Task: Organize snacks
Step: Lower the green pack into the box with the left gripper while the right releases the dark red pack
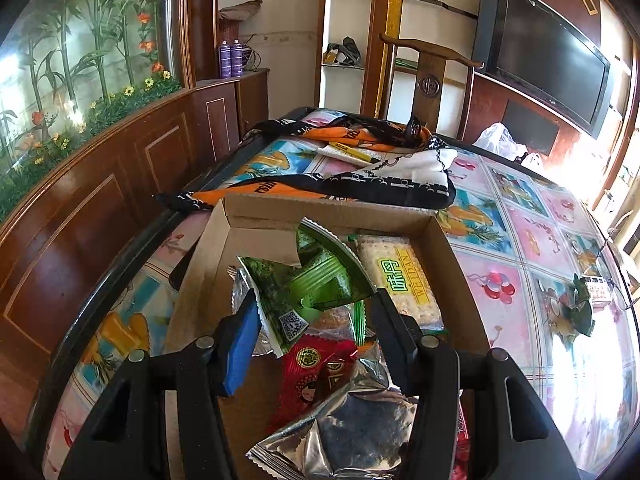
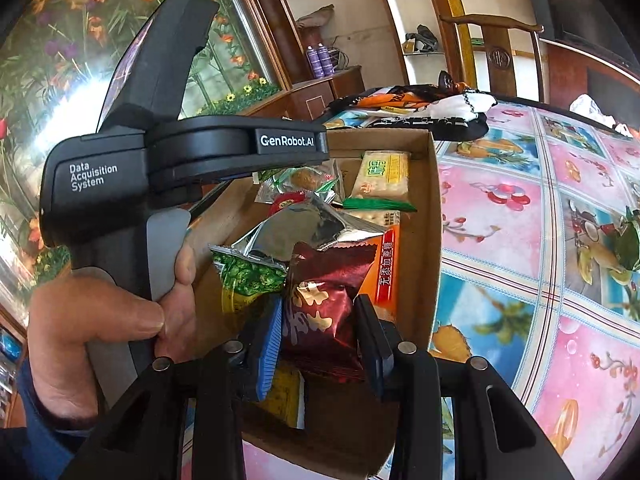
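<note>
The right gripper [image 2: 320,344] has its fingers [image 2: 268,344] closed against both sides of a dark red snack packet [image 2: 320,320], held over the open cardboard box [image 2: 434,216]. Beyond the fingers, a silver packet [image 2: 304,228] and a cracker pack [image 2: 384,176] lie in the box. Left of the fingers, a hand [image 2: 120,320] grips the other gripper's handle [image 2: 132,184], while the patterned desk [image 2: 520,240] spreads to the right.

The left gripper [image 1: 312,316] clamps a green packet; the right gripper [image 2: 320,320], jaws closed, grips a dark-red packet.
</note>
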The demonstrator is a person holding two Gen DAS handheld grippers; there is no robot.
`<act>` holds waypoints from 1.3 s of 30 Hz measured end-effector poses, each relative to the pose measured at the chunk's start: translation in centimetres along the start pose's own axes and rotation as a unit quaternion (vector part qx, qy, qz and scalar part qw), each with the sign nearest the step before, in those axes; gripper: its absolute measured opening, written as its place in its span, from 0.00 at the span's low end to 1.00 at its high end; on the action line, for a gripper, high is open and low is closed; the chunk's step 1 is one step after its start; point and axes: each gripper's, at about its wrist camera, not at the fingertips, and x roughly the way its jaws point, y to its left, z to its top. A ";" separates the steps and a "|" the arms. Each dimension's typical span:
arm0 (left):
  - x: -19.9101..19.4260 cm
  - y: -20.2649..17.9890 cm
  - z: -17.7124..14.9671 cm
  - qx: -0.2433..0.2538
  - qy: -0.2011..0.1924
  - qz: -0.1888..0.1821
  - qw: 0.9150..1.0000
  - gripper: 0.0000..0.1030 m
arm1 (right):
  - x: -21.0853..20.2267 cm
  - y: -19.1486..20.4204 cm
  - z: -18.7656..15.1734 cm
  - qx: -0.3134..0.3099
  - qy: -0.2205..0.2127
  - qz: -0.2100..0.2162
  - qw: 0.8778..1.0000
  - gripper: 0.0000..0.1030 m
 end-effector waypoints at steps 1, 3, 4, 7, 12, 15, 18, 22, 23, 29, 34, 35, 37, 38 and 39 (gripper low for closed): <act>0.1 -0.1 0.0 0.001 0.002 0.000 1.000 0.52 | 0.0 0.0 0.0 0.001 0.000 0.001 1.000 0.39; 0.2 -0.2 -0.1 0.003 0.004 0.002 1.000 0.52 | -0.1 0.1 -0.1 -0.004 0.000 -0.001 1.000 0.39; 0.1 -0.3 -0.1 0.004 0.004 0.002 1.000 0.52 | -0.1 0.1 -0.2 -0.006 0.000 -0.003 1.000 0.40; 0.1 -0.4 -0.1 0.006 0.003 0.003 1.000 0.52 | -0.1 0.3 -0.3 -0.012 0.000 -0.006 1.000 0.40; 0.1 -0.4 -0.1 0.007 0.002 0.004 1.000 0.52 | -0.1 0.3 -0.4 -0.015 -0.001 -0.006 1.000 0.40; 0.1 -0.5 -0.2 0.010 0.002 0.006 1.000 0.52 | -0.2 0.4 -0.5 -0.021 -0.001 -0.010 1.000 0.40; 0.0 -0.6 -0.3 0.013 0.000 0.009 1.000 0.52 | -0.2 0.7 -0.6 -0.029 -0.003 -0.016 0.999 0.40; -0.1 -0.6 -0.3 0.014 -0.002 0.011 1.000 0.53 | -0.2 0.8 -0.7 -0.033 -0.003 -0.018 0.999 0.40; -0.1 -0.6 -0.4 0.015 -0.002 0.012 1.000 0.53 | -0.2 0.8 -0.7 -0.033 -0.003 -0.018 0.999 0.40; -0.2 -0.7 -0.4 0.016 -0.003 0.014 1.000 0.54 | -0.2 1.0 -0.8 -0.039 -0.002 -0.022 0.999 0.41; -0.4 -0.7 -0.4 0.014 -0.005 0.015 1.000 0.56 | -0.4 1.3 -1.0 -0.047 -0.001 -0.023 0.999 0.43; -0.4 -0.7 -0.4 0.013 -0.005 0.016 1.000 0.57 | -0.4 1.4 -1.0 -0.049 -0.001 -0.023 0.999 0.46; -0.5 -0.6 -0.4 0.012 -0.007 0.017 1.000 0.59 | -0.5 1.5 -0.9 -0.052 -0.003 -0.024 0.998 0.50; -0.6 -0.6 -0.3 0.011 -0.008 0.018 1.000 0.60 | -0.8 1.5 -0.9 -0.053 -0.006 -0.023 0.998 0.54; -0.6 -0.5 -0.3 0.010 -0.009 0.018 1.000 0.62 | -1.0 1.5 -0.9 -0.053 -0.009 -0.022 0.998 0.55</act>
